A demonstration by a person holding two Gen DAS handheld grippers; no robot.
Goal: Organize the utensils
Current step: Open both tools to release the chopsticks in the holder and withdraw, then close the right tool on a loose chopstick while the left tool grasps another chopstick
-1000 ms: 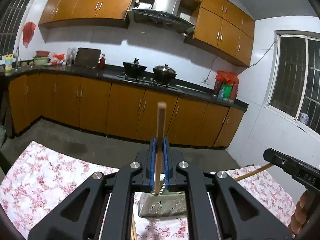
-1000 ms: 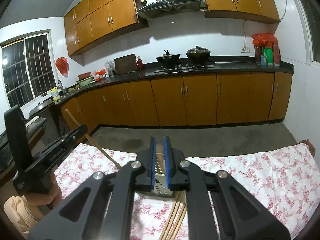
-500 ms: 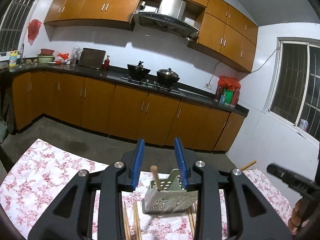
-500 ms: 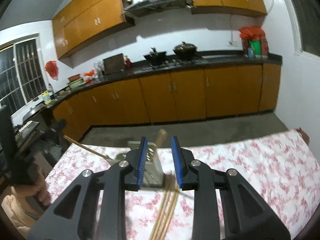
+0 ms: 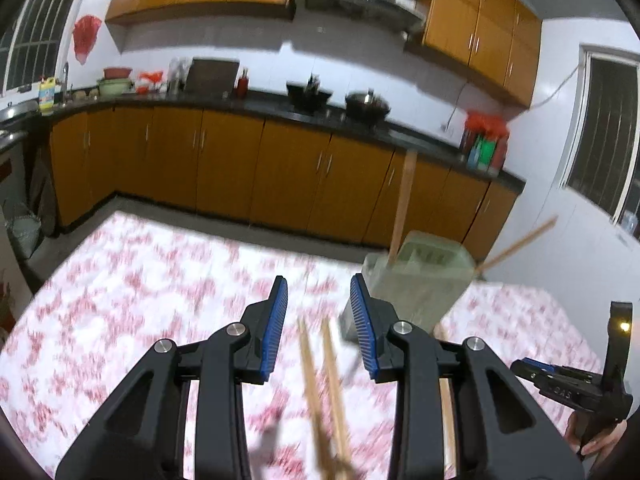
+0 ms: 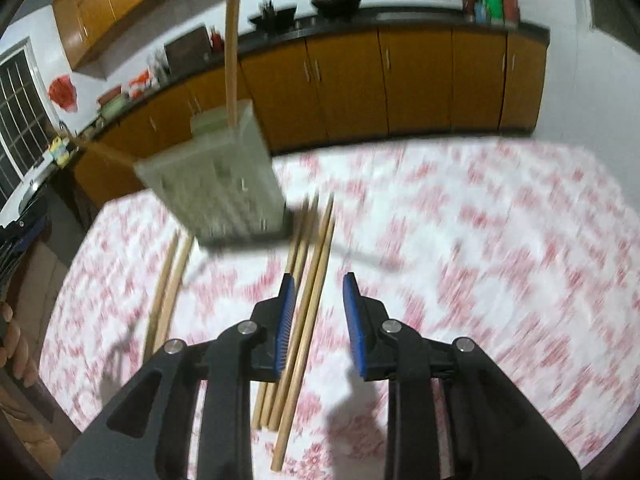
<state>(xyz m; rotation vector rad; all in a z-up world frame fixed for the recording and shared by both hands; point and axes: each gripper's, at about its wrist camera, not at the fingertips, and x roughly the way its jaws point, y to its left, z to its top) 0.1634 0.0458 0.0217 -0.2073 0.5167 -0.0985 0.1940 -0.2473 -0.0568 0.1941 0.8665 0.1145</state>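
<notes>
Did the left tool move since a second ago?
Yes. The left tool dropped toward the tablecloth: the green holder, once below its fingers, now stands above and right.

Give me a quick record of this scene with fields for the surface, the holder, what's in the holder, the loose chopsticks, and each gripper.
surface: floral tablecloth
holder: pale green perforated utensil holder, upright on the cloth
in holder: two wooden sticks, one upright, one leaning out
loose chopsticks: pair left of the holder; bundle of four right of it
left gripper: open, over the pair
right gripper: jaws closing, nothing pinched, over the bundle
</notes>
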